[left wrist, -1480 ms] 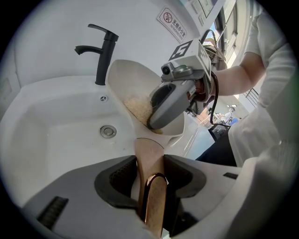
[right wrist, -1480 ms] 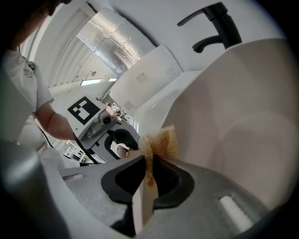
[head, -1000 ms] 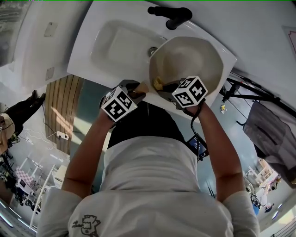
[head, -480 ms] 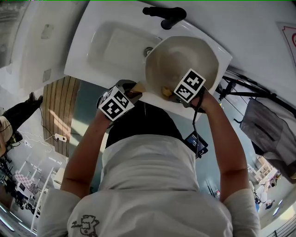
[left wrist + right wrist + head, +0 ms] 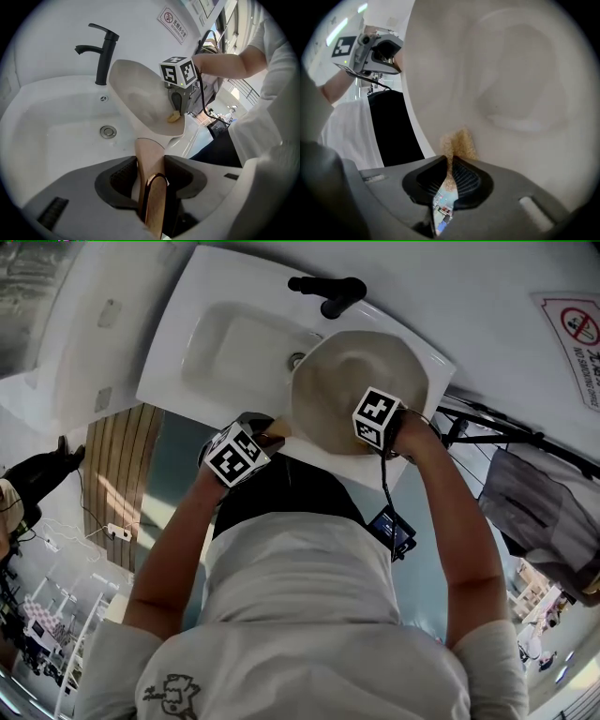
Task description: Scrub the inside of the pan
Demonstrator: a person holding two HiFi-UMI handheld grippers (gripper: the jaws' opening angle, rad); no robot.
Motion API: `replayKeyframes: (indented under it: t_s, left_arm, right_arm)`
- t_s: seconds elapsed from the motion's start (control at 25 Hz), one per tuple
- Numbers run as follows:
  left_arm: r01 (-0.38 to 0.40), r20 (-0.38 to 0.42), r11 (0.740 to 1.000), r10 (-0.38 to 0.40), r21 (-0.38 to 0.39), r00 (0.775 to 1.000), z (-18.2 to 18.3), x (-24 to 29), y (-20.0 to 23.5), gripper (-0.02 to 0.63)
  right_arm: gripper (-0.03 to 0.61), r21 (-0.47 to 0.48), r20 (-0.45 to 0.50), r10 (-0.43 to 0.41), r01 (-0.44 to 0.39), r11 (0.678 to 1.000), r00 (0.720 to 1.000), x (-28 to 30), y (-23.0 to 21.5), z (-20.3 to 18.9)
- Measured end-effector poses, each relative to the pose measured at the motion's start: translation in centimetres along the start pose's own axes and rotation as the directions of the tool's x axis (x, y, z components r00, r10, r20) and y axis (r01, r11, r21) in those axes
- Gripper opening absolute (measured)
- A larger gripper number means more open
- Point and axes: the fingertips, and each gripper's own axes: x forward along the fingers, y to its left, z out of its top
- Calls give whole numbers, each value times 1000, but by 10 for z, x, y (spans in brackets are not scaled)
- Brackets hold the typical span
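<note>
The left claw (image 5: 151, 163) grasps the handle (image 5: 154, 201) and holds the beige pan (image 5: 138, 101) tilted above the white sink (image 5: 51, 136), the right claw (image 5: 449, 178) is clenched on a yellow sponge (image 5: 458, 143) against its inside, so a hard push could, I think, twist the handle loose.

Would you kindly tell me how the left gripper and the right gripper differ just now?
The left gripper grips the copper handle of the pan; the right gripper pinches a yellow sponge. The left gripper's jaws stand wider than the right gripper's. The left gripper sits outside the pan; the right gripper reaches inside it. Both are closed on something.
</note>
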Motion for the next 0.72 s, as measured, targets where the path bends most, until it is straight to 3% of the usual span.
replayKeyframes:
  t_s: [0.16,0.32,0.48,0.56,0.72]
  left_arm:
    - [17,5,1000,-17,0,1000,2,-1,-5,181]
    - [17,-1,1000,-17,0,1000,3,-2,-3,181]
    - [15,3,1000,-15,6,1000,3,-1,-5,180]
    - [18,-1,1000,-18,5,1000,3,-2,-5,181]
    - [29,-16,1000,-29,6,999,4,-4,-6,181]
  right_arm:
    - [37,-21,-126,-178,177,984,976,-16,-23,-20]
    - [35,-91,-169,-382,371,924,909,-30,-67,-24]
    - [34,-105,-162,-511,500,859,844,-51,-84,-28]
    - [34,-102,-122,-601,592,800,790,-66,-97,-20]
    - [34,-91,-9,-769,765,638,640,-105,-119,-4]
